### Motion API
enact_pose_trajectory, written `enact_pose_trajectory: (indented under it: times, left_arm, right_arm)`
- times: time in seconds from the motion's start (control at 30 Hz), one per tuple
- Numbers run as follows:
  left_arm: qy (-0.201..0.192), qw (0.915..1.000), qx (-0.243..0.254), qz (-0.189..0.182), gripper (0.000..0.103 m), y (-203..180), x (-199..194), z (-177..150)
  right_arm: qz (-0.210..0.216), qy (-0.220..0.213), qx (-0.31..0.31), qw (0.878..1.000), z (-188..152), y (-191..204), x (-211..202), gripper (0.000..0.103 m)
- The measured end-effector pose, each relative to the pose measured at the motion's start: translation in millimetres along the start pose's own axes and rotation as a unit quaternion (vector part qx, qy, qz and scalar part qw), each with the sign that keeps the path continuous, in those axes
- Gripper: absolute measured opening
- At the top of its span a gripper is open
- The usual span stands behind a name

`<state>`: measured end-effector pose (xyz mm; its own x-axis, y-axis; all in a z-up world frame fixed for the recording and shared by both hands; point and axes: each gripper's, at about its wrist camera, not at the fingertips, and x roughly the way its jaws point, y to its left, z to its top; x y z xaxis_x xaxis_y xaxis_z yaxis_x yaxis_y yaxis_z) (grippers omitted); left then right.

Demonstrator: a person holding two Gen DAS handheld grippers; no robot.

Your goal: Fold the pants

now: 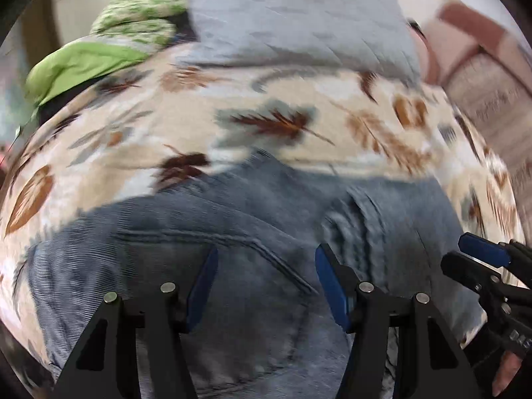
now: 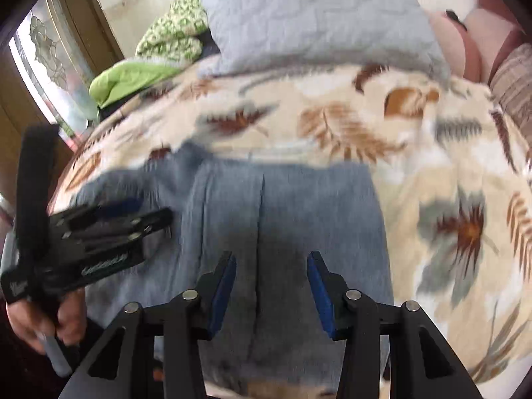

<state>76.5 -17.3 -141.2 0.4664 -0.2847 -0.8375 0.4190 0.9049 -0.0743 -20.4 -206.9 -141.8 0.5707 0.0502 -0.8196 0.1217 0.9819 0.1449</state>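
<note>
Here, a pair of faded blue jeans [image 1: 239, 249] lies spread on a bed, on a cream blanket [image 1: 299, 106] printed with brown and grey leaves. The pictures are blurred, so fine detail is lost.

From the left wrist view, the left gripper [image 1: 266, 282] hangs over the seat of the jeans. Its two blue-padded fingers [image 1: 202, 286] stand well apart, open, with nothing between them. A curved pocket seam shows in the denim between them. At the right edge of this view the right gripper [image 1: 478, 259] enters, beside the jeans' right side; from here I cannot tell how its fingers stand.

From the right wrist view, the right gripper [image 2: 271, 289] hangs over the jeans [image 2: 286, 219], above a dark seam running from near to far. Its fingers [image 2: 222, 296] are also spread open and hold nothing. On the left, a bare hand [image 2: 50, 319] grips the handle of the left gripper [image 2: 146, 216], whose tips lie over the jeans' left part.

At the far end of the bed lies a grey-blue pillow [image 2: 316, 20]. To its left sit green and white patterned cloths [image 2: 173, 30] and a plain lime green cloth [image 2: 129, 79]. To its right rests a pink cushion [image 2: 465, 43].
</note>
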Motion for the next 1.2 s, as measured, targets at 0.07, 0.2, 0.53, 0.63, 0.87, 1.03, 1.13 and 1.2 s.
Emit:
enact_pose_trajectory:
  times: [0.07,0.2,0.53,0.63,0.87,1.03,1.13,1.2]
  left_arm:
    - [-0.008,0.9996,-0.027,0.005,0.062,13,-4,3]
    - [-0.010,0.9993,-0.035,0.010,0.062,25,-4,2]
    - [-0.019,0.9994,-0.014,0.025,0.062,31,-9,-3]
    - [-0.023,0.9992,-0.018,0.027,0.062,32,-11,-3]
    - [-0.037,0.9981,-0.028,0.041,0.062,37,-16,-6]
    - [-0.058,0.9955,-0.043,0.062,0.062,49,-26,-14]
    - [-0.070,0.9931,-0.070,0.061,0.062,70,-46,-19]
    - [-0.083,0.9895,-0.093,0.073,0.062,88,-64,-23]
  right_arm:
    - [-0.011,-0.005,-0.004,1.000,13,5,10,0.048]
    - [-0.026,0.024,-0.002,0.999,31,15,52,0.048]
    - [-0.029,0.037,0.005,0.999,31,12,47,0.048]
    - [-0.012,0.025,0.006,1.000,17,12,27,0.048]
    - [0.023,0.065,-0.039,0.997,-46,37,14,0.048]
    - [0.003,0.044,-0.091,0.995,-57,47,16,0.050]
    - [0.032,0.038,-0.066,0.997,-39,35,10,0.050]
    - [0.056,0.005,-0.054,0.997,-19,29,-1,0.050]
